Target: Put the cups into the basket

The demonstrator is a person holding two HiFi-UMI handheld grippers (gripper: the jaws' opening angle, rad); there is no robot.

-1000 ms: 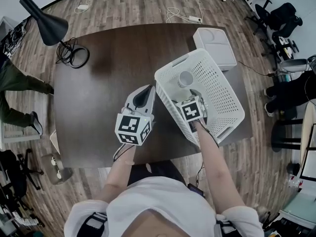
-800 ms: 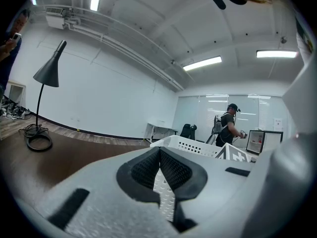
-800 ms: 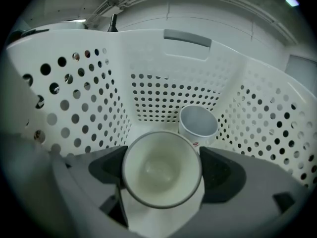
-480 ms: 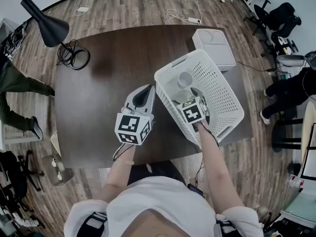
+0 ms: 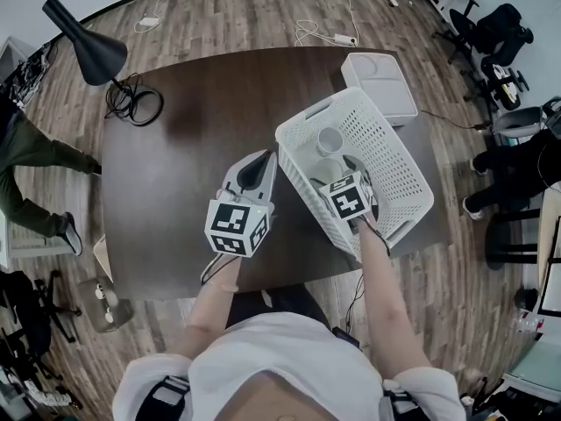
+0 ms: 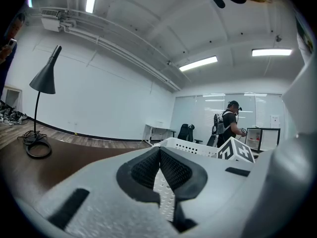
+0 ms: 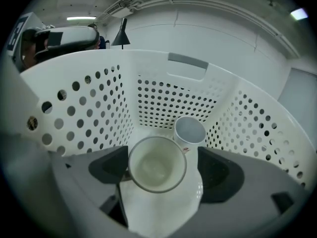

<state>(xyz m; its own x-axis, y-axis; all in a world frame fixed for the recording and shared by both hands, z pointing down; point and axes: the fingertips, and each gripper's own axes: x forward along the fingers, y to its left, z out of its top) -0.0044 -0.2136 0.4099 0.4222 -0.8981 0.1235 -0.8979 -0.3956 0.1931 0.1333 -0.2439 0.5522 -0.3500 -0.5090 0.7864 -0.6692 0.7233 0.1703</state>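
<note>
The right gripper [image 5: 349,175] stands released around 1 translucent plastic cup [image 7: 157,163] in the white perforated basket [image 7: 89,108]. Its left pad looks to be touching the cup, so withdrawing could tip it. The left gripper [image 5: 256,169] is clenched and empty.

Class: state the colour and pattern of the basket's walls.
White basket, dotted with round holes; right gripper view.

— Dark brown worktop [image 5: 193,147] fills the middle, and a black desk lamp [image 5: 83,38] stands at its far left corner.

— Right by the lamp's base, a coil of black cable [image 5: 136,106]. At the far right edge sits a white lidded bin [image 5: 379,82].

— Off the worktop it's wood-plank floor [image 5: 245,11], with a white power strip [image 5: 344,38] and loose cord lying on it.

— Black office chairs [image 5: 495,29] at top right. One person's legs in dark green trousers [image 5: 35,147] show on the left, and another person in black [image 5: 526,160] on the right.

— And from the left gripper view, someone with a backpack [image 6: 229,125] stands across the room under ceiling strip lights [image 6: 198,63].
</note>
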